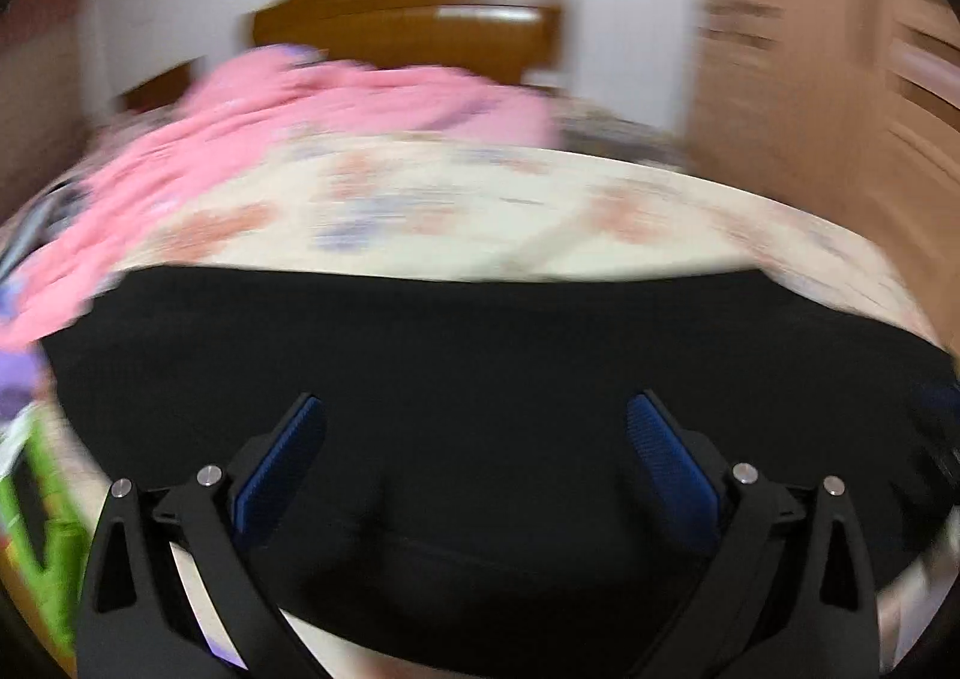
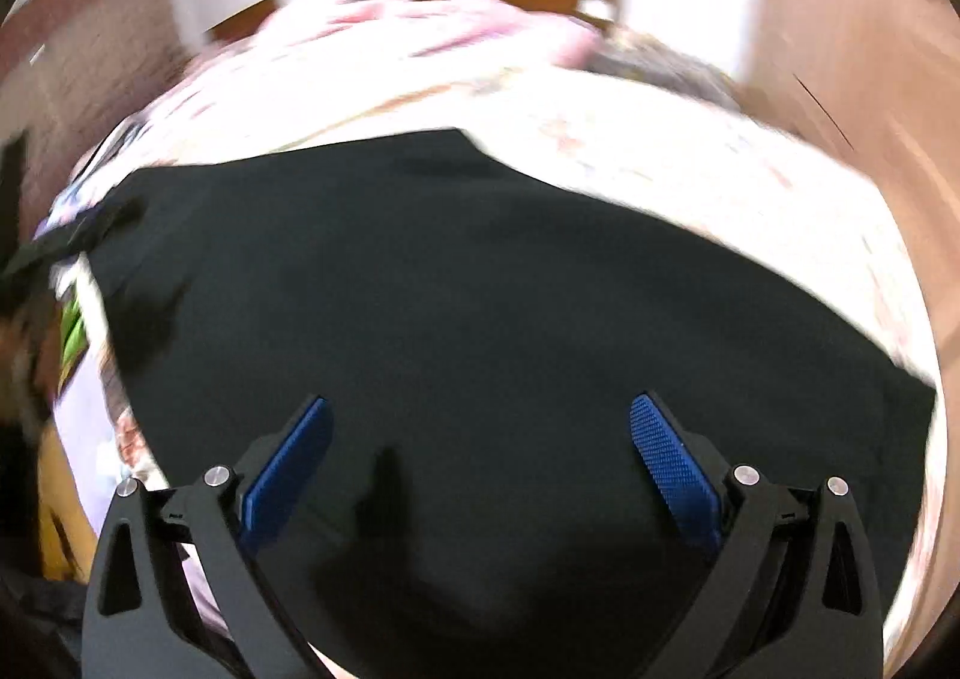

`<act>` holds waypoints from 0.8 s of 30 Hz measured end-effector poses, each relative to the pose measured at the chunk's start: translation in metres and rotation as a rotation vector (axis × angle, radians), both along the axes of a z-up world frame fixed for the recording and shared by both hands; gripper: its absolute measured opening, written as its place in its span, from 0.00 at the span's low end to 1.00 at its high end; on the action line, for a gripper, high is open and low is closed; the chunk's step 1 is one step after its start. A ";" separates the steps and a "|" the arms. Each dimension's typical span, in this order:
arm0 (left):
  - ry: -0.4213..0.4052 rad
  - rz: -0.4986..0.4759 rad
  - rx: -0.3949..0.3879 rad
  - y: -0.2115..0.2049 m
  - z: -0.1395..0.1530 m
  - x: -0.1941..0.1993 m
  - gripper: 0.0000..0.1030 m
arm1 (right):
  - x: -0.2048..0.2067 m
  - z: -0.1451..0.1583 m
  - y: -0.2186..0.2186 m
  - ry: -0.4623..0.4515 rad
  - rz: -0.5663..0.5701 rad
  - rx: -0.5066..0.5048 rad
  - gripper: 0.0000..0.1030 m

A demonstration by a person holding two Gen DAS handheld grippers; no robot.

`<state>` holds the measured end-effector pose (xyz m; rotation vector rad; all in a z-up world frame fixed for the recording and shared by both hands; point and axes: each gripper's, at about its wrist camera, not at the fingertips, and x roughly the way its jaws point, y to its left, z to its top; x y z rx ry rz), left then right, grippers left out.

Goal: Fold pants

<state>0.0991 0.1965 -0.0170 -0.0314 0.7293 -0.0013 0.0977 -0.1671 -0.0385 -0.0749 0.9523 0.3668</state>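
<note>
Black pants (image 1: 480,355) lie spread flat across the near part of a bed with a cream flowered sheet (image 1: 510,211). In the left wrist view my left gripper (image 1: 477,415) hangs over the pants, its blue pads (image 1: 666,451) wide apart and nothing between them. The right wrist view shows the same pants (image 2: 456,289) as a broad dark sheet with a corner at the far middle. My right gripper (image 2: 480,418) stands open above them, blue pads (image 2: 672,457) bare. Both views are smeared by motion.
A pink quilt (image 1: 336,108) is heaped at the head of the bed before a brown wooden headboard (image 1: 408,18). A wooden wardrobe (image 1: 840,78) stands at the right. A green item (image 1: 42,529) lies at the left bed edge. The flowered sheet (image 2: 690,162) shows beyond the pants.
</note>
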 end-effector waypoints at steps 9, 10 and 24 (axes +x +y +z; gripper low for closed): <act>0.136 -0.145 0.206 -0.083 -0.064 -0.004 0.99 | -0.036 -0.015 -0.034 0.002 0.007 -0.027 0.95; 0.149 -0.142 0.189 -0.080 -0.065 -0.002 0.99 | -0.041 -0.011 -0.038 -0.013 0.012 -0.035 0.95; 0.140 -0.126 0.125 -0.078 -0.066 -0.013 0.99 | -0.081 -0.007 -0.046 -0.065 -0.014 -0.027 0.96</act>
